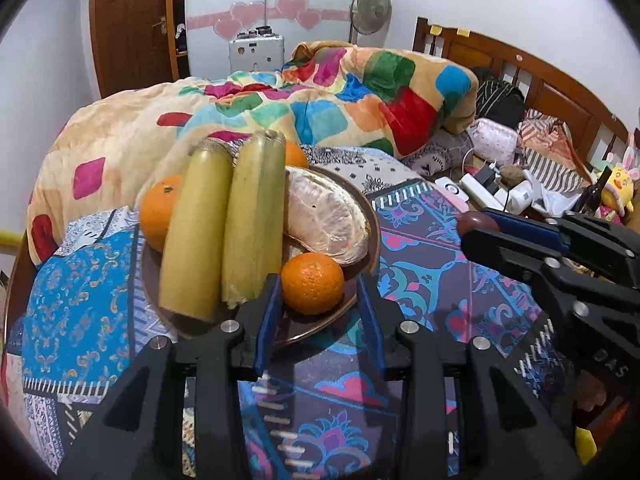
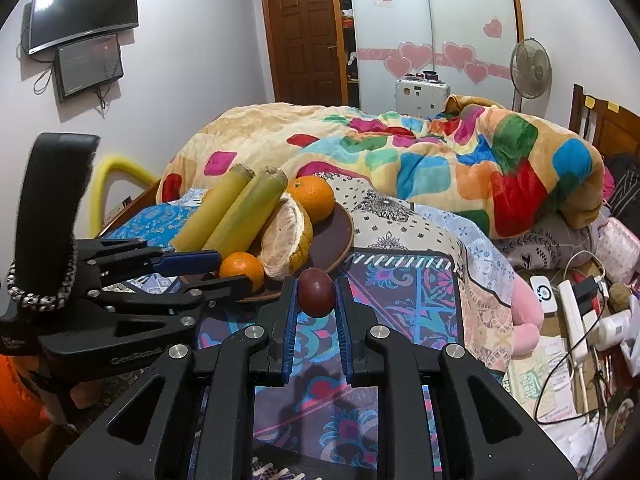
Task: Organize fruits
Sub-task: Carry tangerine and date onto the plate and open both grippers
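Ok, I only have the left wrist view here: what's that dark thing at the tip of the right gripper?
Observer: A dark purple round fruit, pinched between the right gripper's pads.
Operator: Is it over the plate?
Observer: No, it appears short of the brown plate's rim, above the patterned bedspread.
Operator: And the orange behind the green stalks?
Observer: A whole, unpeeled orange at the plate's far side.

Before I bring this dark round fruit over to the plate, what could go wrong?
The plate is crowded: the two sugarcane pieces lean across the fruit and could roll if bumped. The left gripper sits open around the near orange, blocking the front edge. The dark fruit, pinched by the right gripper, is smooth and may slip.
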The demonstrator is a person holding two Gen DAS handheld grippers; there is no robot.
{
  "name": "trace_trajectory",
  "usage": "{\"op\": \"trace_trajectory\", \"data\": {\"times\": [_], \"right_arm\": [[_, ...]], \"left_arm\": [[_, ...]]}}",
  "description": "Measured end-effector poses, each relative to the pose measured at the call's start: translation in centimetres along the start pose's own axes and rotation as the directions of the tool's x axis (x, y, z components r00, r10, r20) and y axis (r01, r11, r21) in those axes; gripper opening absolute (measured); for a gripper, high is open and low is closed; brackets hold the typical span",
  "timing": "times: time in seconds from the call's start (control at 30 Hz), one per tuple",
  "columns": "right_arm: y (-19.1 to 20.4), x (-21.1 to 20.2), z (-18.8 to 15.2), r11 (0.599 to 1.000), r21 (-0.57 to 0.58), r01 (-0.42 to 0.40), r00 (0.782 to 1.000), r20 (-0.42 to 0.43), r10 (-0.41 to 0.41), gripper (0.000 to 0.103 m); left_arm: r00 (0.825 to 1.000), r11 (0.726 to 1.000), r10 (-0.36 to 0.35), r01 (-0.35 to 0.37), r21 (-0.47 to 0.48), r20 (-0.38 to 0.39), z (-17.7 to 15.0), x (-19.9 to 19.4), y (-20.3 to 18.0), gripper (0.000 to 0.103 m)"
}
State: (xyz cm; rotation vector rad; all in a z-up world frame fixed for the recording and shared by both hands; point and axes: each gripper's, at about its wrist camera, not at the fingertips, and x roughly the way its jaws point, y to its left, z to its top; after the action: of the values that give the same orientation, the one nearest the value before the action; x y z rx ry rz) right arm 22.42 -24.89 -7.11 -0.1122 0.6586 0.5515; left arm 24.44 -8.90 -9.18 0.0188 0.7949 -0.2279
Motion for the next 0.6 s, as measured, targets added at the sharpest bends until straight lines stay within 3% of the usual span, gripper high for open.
{"op": "trace_trajectory", "data": {"times": [0.13, 0.3, 0.6], "right_arm": [[0.7, 0.3, 0.6, 1.0, -0.017, -0.006, 1.0, 0.005, 0.006, 0.017], [1.8, 1.8, 1.5, 1.0, -0.026, -0.012, 1.0, 0.003, 0.012, 0.017], [3.9, 4.7, 2.7, 0.998, -0.058, -0.03, 0.999, -0.028, 0.029, 0.017]], "left_arm": [[0.999, 1.0, 0.012, -0.012, -0.013, 0.042, -0.3, -2.2, 1.1, 0.041], [0.991, 0.996, 0.084, -0.082, -0.023, 0.106, -0.5, -4.5, 3.3, 0.049], [0.982, 0.993, 0.114, -0.108, -0.048, 0.152, -0.8, -5.7, 6.2, 0.056]]}}
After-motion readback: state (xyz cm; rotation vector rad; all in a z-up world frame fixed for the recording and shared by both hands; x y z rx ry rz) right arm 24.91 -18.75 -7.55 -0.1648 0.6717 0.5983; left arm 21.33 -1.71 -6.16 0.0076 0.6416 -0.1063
